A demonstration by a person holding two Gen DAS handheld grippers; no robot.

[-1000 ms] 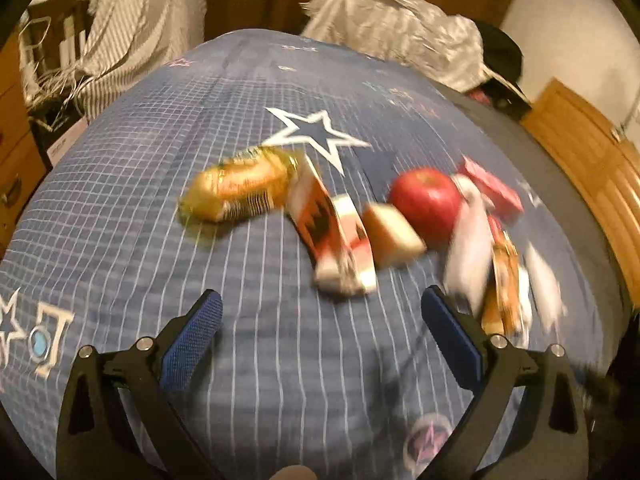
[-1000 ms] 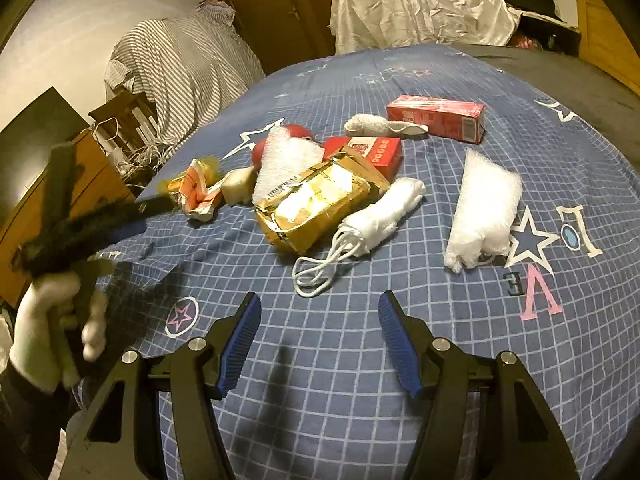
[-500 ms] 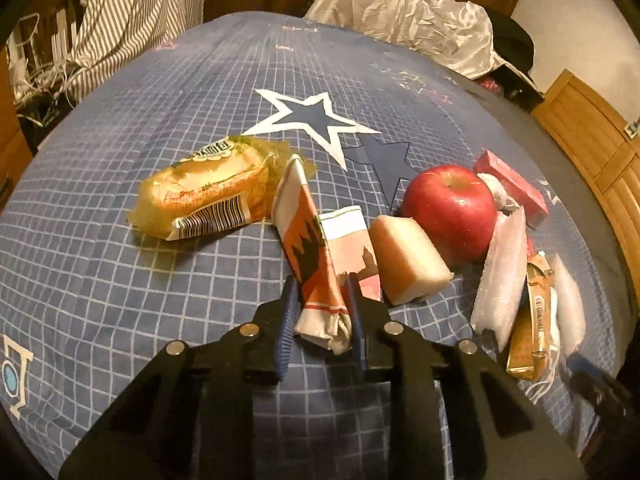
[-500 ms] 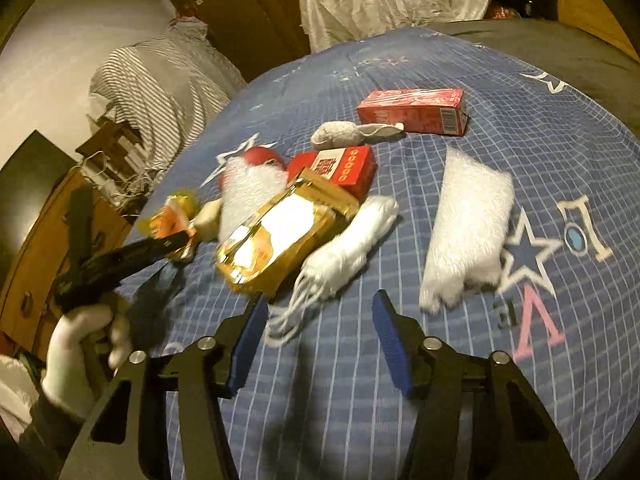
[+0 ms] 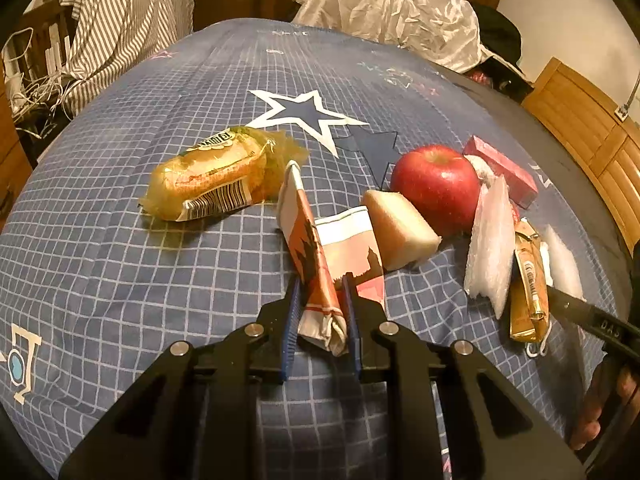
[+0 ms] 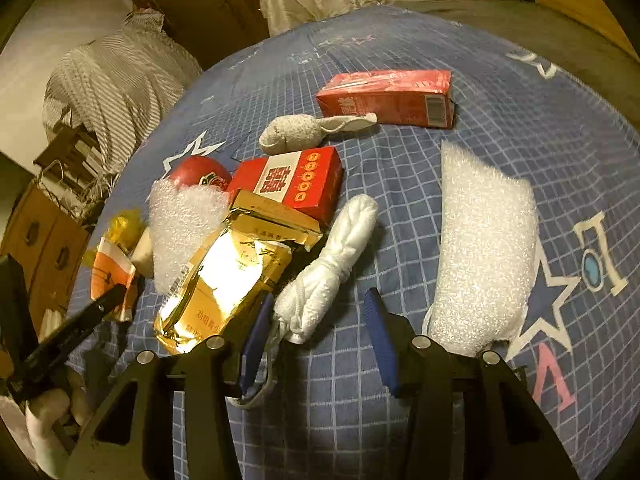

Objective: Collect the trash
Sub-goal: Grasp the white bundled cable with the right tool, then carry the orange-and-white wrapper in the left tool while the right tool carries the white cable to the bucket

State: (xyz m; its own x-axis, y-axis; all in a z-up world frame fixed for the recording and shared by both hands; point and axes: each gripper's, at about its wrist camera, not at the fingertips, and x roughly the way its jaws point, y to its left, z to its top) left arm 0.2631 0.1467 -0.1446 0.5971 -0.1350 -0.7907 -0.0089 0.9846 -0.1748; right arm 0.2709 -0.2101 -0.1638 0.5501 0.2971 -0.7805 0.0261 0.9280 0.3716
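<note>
1. The left gripper (image 5: 322, 300) is clamped on the near end of a crumpled orange-and-white carton (image 5: 316, 264); its blue pads press the carton from both sides.
2. The carton lies on the blue checked bedcover (image 5: 160, 280), its far end sticking up.
3. Left of the carton is a wrapped bun (image 5: 212, 176) in a yellow packet, close by but apart from it.
4. Just right of the carton sits a pale sponge block (image 5: 400, 232), and behind that a red apple (image 5: 438, 184), the two touching.
5. Further right are a strip of white foam wrap (image 5: 492, 248), a gold packet (image 5: 530, 288) and a red box (image 5: 502, 168).
6. The right gripper (image 6: 316, 336) has just been closing and now stands half narrowed, over the near end of a rolled white cloth (image 6: 332, 272). The pads are not pressing it; the left pad is beside the cloth's cord.
7. In the right wrist view the gold packet (image 6: 224, 276) lies just left of the cloth, overlapping a red-and-white box (image 6: 292, 180).
8. A long red carton (image 6: 388, 98) lies far off, with a grey sock (image 6: 296, 132) in front of it.
9. A large white foam bag (image 6: 484, 248) lies right of the gripper.
10. The person's gloved left hand (image 6: 44, 420) shows at the lower left.
</note>
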